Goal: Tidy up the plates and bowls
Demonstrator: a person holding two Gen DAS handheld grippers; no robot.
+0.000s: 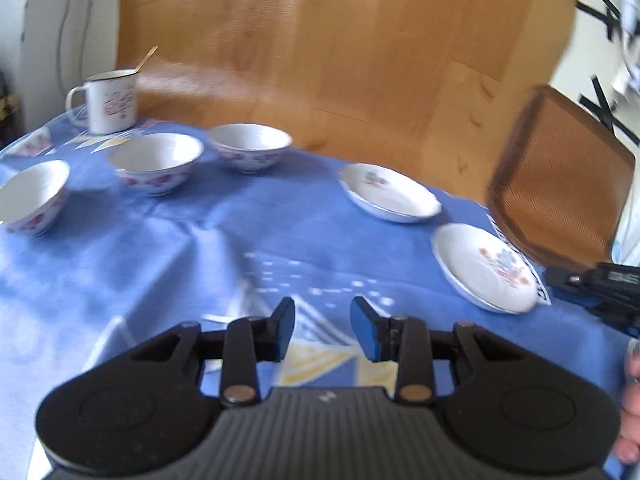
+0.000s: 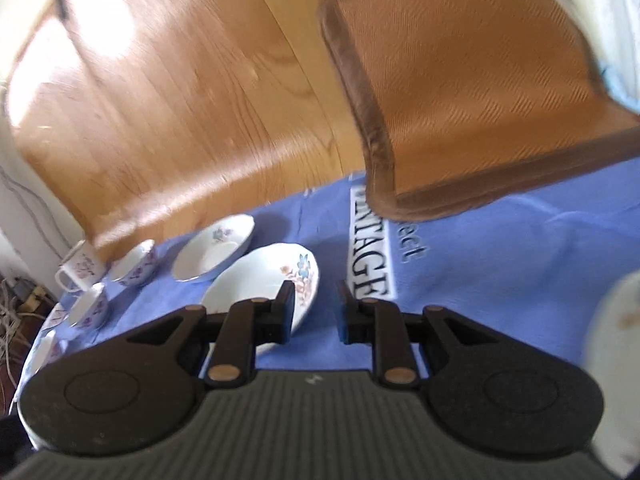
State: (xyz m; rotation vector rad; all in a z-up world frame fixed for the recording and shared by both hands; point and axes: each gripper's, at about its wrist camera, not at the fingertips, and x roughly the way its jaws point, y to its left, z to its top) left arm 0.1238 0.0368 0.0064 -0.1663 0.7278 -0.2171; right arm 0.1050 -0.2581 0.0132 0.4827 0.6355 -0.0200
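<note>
Three white bowls with pink flowers stand in a row on the blue tablecloth [image 1: 160, 260]: a left bowl [image 1: 34, 196], a middle bowl [image 1: 156, 162] and a right bowl [image 1: 250, 146]. Two flowered plates lie to their right, a far plate [image 1: 390, 192] and a near plate [image 1: 484, 266]. My left gripper [image 1: 322, 320] hovers over bare cloth, open and holding nothing. In the right wrist view my right gripper [image 2: 316, 308] is open and empty. Its left finger is in front of the near plate [image 2: 260, 280], and the far plate [image 2: 216, 248] lies behind. Two bowls [image 2: 134, 266] [image 2: 90, 312] sit further left.
A white enamel mug [image 1: 112, 100] holding a stick stands behind the bowls. A brown chair seat [image 1: 560, 184] overhangs the table's right edge, and wooden floor lies beyond. A blurred white object [image 2: 616, 360] fills the right edge of the right wrist view. The other gripper [image 1: 600, 284] and a hand [image 1: 632, 400] show at the right.
</note>
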